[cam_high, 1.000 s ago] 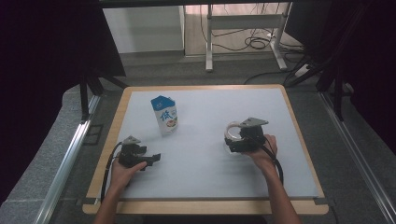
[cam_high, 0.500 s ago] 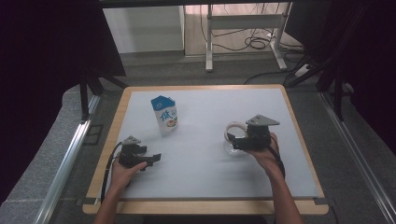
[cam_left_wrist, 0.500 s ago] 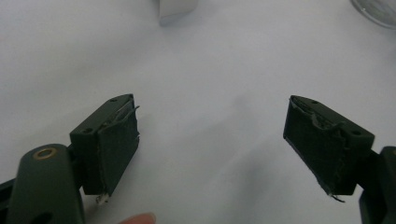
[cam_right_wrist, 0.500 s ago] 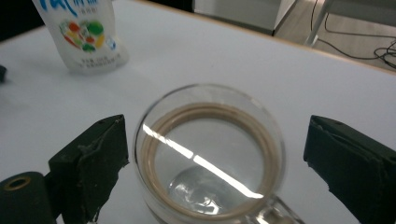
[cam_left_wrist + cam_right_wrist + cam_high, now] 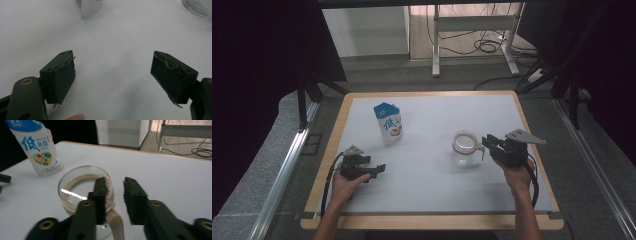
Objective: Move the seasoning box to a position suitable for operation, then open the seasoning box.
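Note:
A clear glass jug (image 5: 463,149) with a beige rim and handle stands on the white table (image 5: 432,190), right of centre. My right gripper (image 5: 488,142) sits just right of it, at the handle. In the right gripper view the jaws of my right gripper (image 5: 115,182) stand a little apart, so it is open. The beige handle (image 5: 117,223) lies low between them, beside the left jaw, and the jug (image 5: 81,187) is just ahead. My left gripper (image 5: 380,169) rests near the front left, and in its own view the left gripper (image 5: 113,72) is wide open with nothing between its jaws.
A blue and white milk carton (image 5: 388,123) stands upright at the back left; the carton (image 5: 37,150) also appears beyond the jug. The table has a wooden border (image 5: 432,222). A desk frame and cables (image 5: 482,45) lie on the floor behind.
My right gripper has drawn back to the right, off the jug's body to its handle side. The jug stays in place. The left gripper has not moved.

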